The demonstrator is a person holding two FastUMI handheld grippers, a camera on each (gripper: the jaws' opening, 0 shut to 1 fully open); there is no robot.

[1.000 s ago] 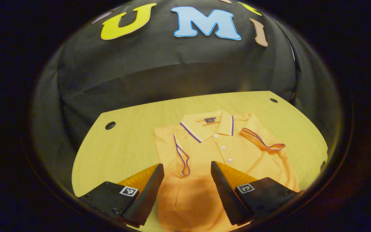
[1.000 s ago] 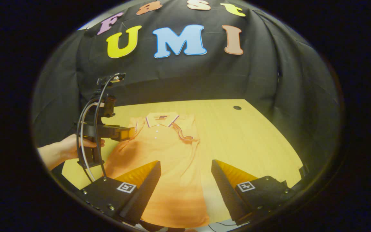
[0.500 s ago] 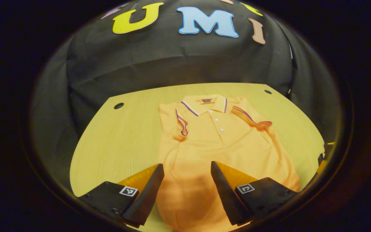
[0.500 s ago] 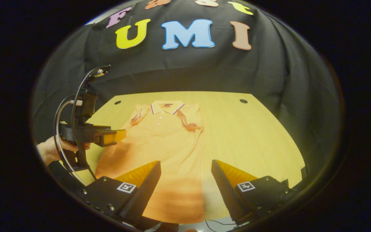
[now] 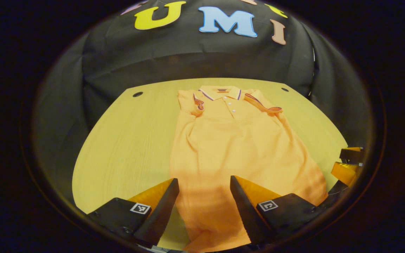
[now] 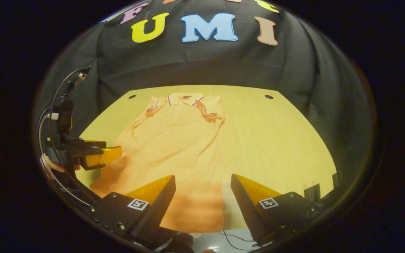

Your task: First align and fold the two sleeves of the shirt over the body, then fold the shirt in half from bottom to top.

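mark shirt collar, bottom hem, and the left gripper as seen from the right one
shirt collar (image 5: 221,93), left gripper view, on the collar band by the placket.
bottom hem (image 6: 192,225), right gripper view, on the near edge.
left gripper (image 6: 113,153), right gripper view, between its fingertips.

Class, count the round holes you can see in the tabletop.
2: one hole at the far left corner of the table, beside the shirt's collar end, and another hole at the far right corner. The shirt may hide others.

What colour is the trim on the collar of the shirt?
The collar of the orange shirt has white and purple stripes, clearest in the left gripper view.
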